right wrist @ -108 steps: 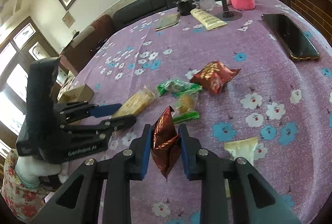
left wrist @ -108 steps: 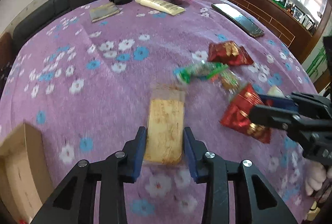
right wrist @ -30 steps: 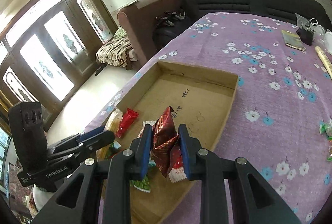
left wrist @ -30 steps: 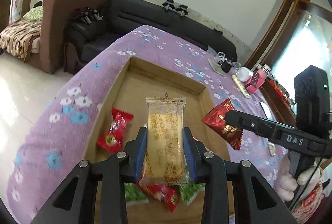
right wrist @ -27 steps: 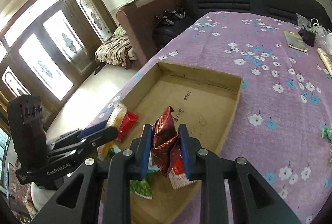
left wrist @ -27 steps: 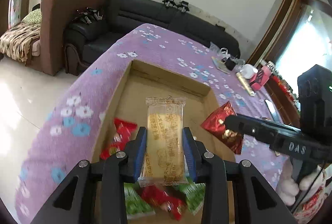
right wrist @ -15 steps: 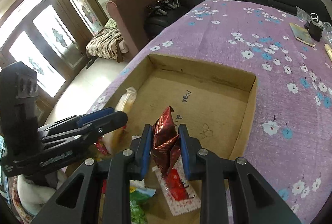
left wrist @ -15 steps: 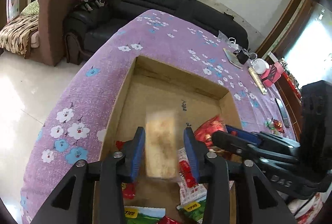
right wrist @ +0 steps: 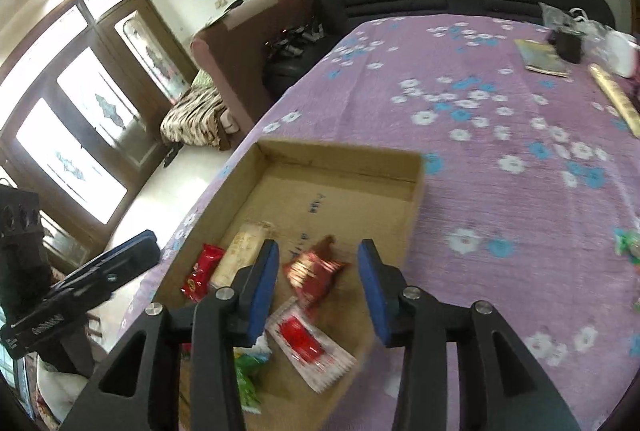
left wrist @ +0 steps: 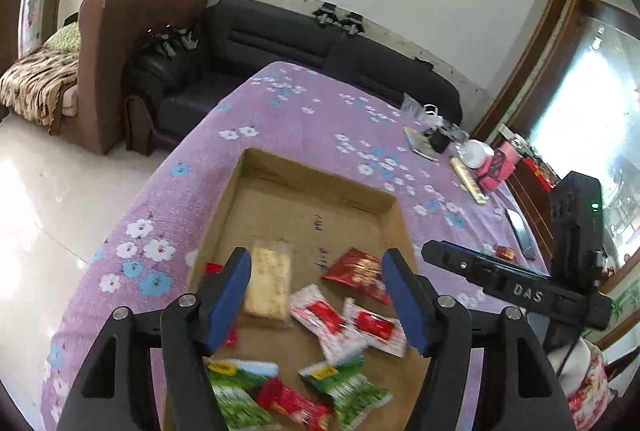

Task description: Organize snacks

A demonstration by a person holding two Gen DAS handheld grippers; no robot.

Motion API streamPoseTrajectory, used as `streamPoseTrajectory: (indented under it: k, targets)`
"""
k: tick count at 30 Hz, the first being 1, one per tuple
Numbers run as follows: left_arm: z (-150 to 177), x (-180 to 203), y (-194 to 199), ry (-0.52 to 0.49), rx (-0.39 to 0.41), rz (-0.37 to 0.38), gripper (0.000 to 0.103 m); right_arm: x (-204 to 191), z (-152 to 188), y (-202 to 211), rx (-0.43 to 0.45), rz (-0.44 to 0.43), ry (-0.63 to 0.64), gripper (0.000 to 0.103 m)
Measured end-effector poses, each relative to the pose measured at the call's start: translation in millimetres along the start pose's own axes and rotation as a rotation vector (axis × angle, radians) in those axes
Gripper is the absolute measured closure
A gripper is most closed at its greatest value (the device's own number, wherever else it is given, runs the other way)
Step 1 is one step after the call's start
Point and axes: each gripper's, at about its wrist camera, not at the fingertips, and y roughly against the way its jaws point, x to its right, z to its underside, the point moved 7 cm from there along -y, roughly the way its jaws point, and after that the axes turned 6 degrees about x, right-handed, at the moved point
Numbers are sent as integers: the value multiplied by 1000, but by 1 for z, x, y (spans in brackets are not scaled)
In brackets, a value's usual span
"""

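A shallow cardboard box (left wrist: 312, 175) (right wrist: 340, 151) lies on the purple flowered table and holds several snack packets. My left gripper (left wrist: 316, 295) is open and empty above the box. The yellow cake bar (left wrist: 269, 281) (right wrist: 240, 249) lies in the box just past its left finger. My right gripper (right wrist: 318, 283) is open and empty. The red foil snack bag (right wrist: 314, 271) (left wrist: 358, 269) lies in the box between its fingers. The right gripper also shows in the left wrist view (left wrist: 480, 267).
Red-and-white sachets (left wrist: 332, 323) and green packets (left wrist: 344, 387) lie at the box's near end. A phone (left wrist: 520, 231), a pink bottle (left wrist: 498, 171), a tube (right wrist: 616, 99) and a booklet (right wrist: 544, 61) sit on the far table. More snacks (right wrist: 628, 243) lie at the right. Sofas stand behind.
Both grippers have opened. The cake bar dropped from the left gripper and the red foil bag from the right, and both now lie in the box.
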Motion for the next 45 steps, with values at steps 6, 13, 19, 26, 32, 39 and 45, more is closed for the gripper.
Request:
streamPoseTrajectory:
  k: [6,13,19,26,32,39,45]
  targets:
    - [26,67,4,-115,-48,64,25,53,19,35,21,59,-55,63]
    - [87,171,-36,-231,-181,198,24,121,44,75,61,118,-157,63]
    - [119,215,-93,-217,-272,206,21,167,44,113,156,200,-164,62]
    - [121,217,-145,-279,-266,29,14,215,34,136,239,251,-201,60]
    - [127,225,-168,-346,-235,-75,0,248,32,149,314,221,-283,60]
    - [132,230,-173,-396,-226,-110,0,261,37,149,295,200,-316,59]
    - [132,230,-173,-396,-226,-110,0,261,39,153,314,221,-305,59]
